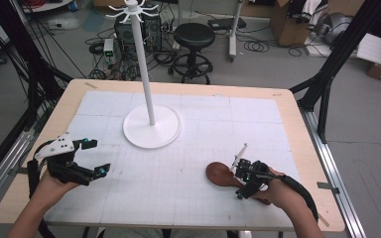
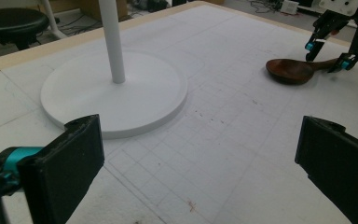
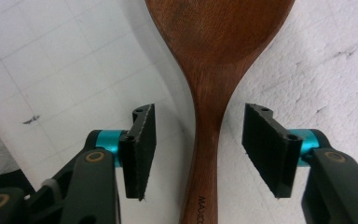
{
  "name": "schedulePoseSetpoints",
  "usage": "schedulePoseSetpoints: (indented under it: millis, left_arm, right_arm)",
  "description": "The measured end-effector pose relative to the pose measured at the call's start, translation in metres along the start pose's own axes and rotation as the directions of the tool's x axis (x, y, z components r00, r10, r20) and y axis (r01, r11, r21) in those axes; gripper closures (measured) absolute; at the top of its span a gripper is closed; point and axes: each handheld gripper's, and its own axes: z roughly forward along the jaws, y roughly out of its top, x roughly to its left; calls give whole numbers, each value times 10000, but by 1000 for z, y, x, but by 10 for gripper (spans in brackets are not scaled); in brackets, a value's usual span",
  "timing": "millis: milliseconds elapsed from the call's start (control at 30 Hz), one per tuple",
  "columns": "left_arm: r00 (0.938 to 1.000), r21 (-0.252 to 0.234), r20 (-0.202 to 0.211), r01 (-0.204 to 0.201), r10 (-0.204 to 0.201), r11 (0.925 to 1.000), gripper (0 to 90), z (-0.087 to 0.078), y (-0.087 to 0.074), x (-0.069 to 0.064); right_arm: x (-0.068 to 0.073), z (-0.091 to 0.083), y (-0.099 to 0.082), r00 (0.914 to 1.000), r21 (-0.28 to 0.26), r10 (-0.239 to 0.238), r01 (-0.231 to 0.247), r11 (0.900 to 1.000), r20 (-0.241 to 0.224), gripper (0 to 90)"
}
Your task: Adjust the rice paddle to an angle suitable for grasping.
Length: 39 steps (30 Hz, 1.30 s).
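1. The wooden spoon is lying flat on the gridded white mat of the table, toward the person's right, with its bowl pointing toward the table's middle and its handle running back under the right tool.
2. In the right gripper view the spoon's long axis is running straight up between the two pads, so the neck of the spoon is sitting in the gap, and the jaws are standing across that axis rather than along it.
3. The right tool is standing partly apart: white mat is showing on both sides of the neck, so neither pad is pressing on the wood yet.
4. The gap is looking slightly wider on the left side of that view, so the pad there will probably be meeting the neck last.
5. The left tool is hovering over the table's left side, well apart from the spoon, with its jaws spread wide on nothing.
6. The white hanging stand is standing beyond both tools, near the table's middle, with its pole upright.
7. The right hand is clearly the nearer one, and the grasp likely calls only for closing squarely on the neck.
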Motion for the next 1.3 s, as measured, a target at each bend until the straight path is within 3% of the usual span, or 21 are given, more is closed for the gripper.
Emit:
schedulePoseSetpoints:
  millis: [433,567,1100,1300]
  left_arm:
    - [10000,24,-3,-16,16,10000,17,0,0,0]
    - [10000,9,0,-13,13,10000,18,0,0,0]
    - [10000,69,40,-29,29,10000,18,1,-1,-1]
    - [10000,107,28,-29,29,9999,17,2,-1,-1]
  right_arm:
    - [-4,4,0,9995,204,194,-199,9996,242,527]
    - [-4,5,2,9994,238,307,-310,9992,128,554]
    - [-6,5,1,9998,145,-58,60,9999,-164,647]
    - [-8,5,1,9995,163,190,-186,9997,-248,672]
